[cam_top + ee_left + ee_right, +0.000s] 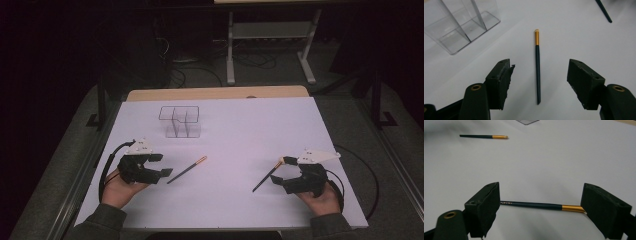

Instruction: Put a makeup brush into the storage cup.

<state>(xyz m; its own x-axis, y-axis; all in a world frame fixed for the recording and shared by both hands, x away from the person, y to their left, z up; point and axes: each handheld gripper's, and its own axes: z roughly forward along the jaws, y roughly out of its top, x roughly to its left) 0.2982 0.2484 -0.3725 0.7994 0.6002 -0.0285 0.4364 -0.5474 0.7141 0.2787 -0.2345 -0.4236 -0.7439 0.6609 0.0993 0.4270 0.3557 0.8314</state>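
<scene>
I have two slim makeup brushes on the white table (240, 120), each with a dark handle and a gold ferrule. The left brush (186, 169) lies flat just ahead of my left tongs (162, 165); in the left gripper view it (538, 72) runs lengthwise down the gap between the jaws, bristle end pointing away from me, touching neither pad. Those jaws stand spread, with white table visible on both sides of the handle.

The right brush (267, 176) lies across the mouth of my right tongs (281, 170). In the right gripper view it (534, 205) stretches sideways from one jaw to the other, its gold end beside the right-hand jaw and its handle end passing behind the left-hand one. The jaws are wide apart, not pinching it; I cannot tell whether the pads graze the ends.

Beyond the left tongs, farther up the table, stands a clear plastic organizer (181, 121) with upright dividers; in the left gripper view it (459, 22) sits up and to the left of the jaws, well apart from the brush.
</scene>
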